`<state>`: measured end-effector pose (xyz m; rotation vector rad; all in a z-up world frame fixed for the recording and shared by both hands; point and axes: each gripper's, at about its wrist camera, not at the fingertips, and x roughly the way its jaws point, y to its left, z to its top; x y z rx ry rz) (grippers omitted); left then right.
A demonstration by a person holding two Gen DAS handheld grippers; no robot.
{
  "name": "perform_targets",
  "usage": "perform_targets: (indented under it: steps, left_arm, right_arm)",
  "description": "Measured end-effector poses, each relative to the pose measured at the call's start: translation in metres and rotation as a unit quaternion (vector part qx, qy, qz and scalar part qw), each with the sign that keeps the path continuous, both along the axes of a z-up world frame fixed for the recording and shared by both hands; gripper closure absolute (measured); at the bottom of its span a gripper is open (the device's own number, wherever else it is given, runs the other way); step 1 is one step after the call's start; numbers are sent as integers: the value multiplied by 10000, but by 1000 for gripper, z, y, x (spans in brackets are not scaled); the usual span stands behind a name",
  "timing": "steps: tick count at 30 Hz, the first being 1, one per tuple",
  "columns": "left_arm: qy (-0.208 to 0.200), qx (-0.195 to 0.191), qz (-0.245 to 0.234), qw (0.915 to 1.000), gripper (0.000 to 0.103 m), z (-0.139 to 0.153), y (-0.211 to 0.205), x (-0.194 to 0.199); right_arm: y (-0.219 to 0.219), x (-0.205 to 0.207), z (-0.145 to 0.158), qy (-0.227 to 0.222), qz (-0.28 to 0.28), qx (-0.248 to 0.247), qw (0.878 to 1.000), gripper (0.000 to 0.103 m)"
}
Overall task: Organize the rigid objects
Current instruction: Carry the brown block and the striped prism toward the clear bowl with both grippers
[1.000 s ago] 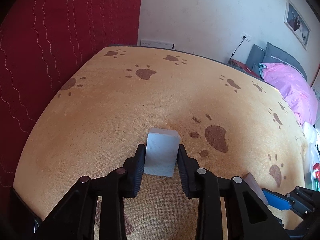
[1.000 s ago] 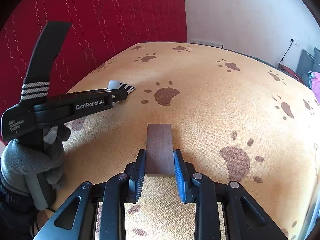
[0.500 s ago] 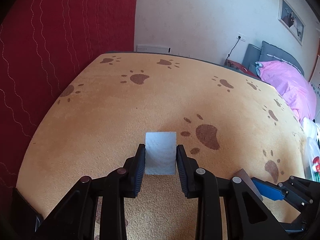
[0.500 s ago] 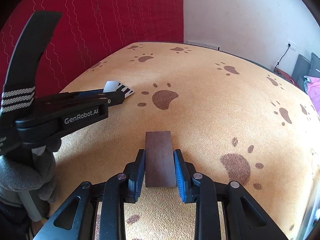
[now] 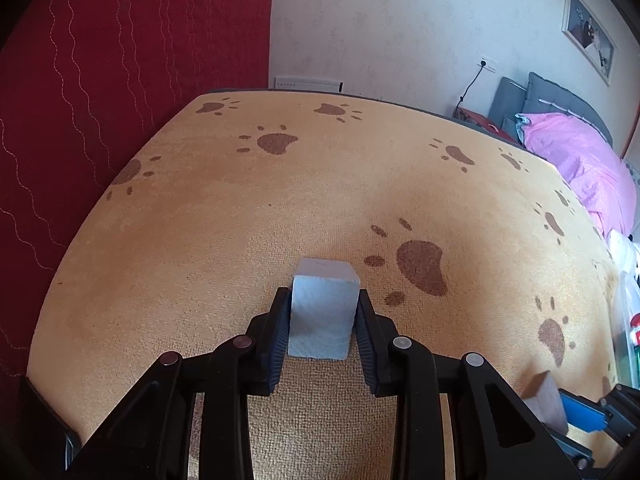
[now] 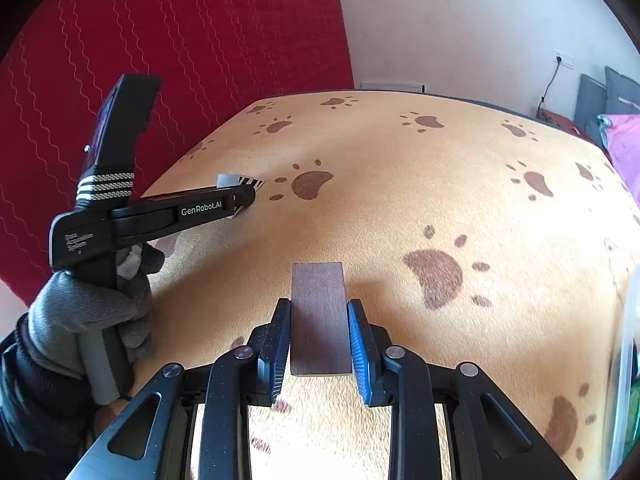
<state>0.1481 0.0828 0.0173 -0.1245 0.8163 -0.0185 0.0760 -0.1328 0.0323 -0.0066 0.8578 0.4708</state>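
- Blocks held, one per hand: left hand-held gripper (image 5: 322, 320) pinches a pale grey block (image 5: 323, 312) between its pads; right hand-held gripper (image 6: 319, 330) pinches a dark brown wooden block (image 6: 319, 318), long side pointing forward.
- Both blocks are just above the orange paw-print cloth (image 5: 280, 208) covering the bench; can't tell if either touches it.
- Gloved hand (image 6: 90, 320) holds the left tool, seen in the right wrist view, well apart from the brown block.
- Risk: brown block sticks well past the pads, so it could likely pivot or slip if it is bumped on the cloth.
- Risk: soft cloth may let a block set on end tip over.
- Risk: the two tools sit close at lower right of the left view; crossing paths could knock a block.
- Room: cloth ahead is wide and bare, plenty of space to place.
- Edges: red quilted fabric (image 5: 120, 100) borders the left side, far edge meets the wall, clutter at far right edge.
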Motion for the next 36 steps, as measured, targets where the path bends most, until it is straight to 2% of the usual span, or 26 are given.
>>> perform_targets:
  steps: [10, 18, 36]
  left_arm:
    - [-258, 77, -157, 9995, 72, 10, -14, -12]
    - [-521, 436, -506, 9964, 72, 25, -51, -36]
    - [-562, 660, -1085, 9903, 72, 33, -127, -78]
  right_arm:
    - [-32, -24, 11, -84, -333, 239, 9991, 73]
    - [-68, -35, 14, -131, -737, 373, 9965, 73]
    - [-133, -53, 27, -400, -1382, 665, 9874, 73]
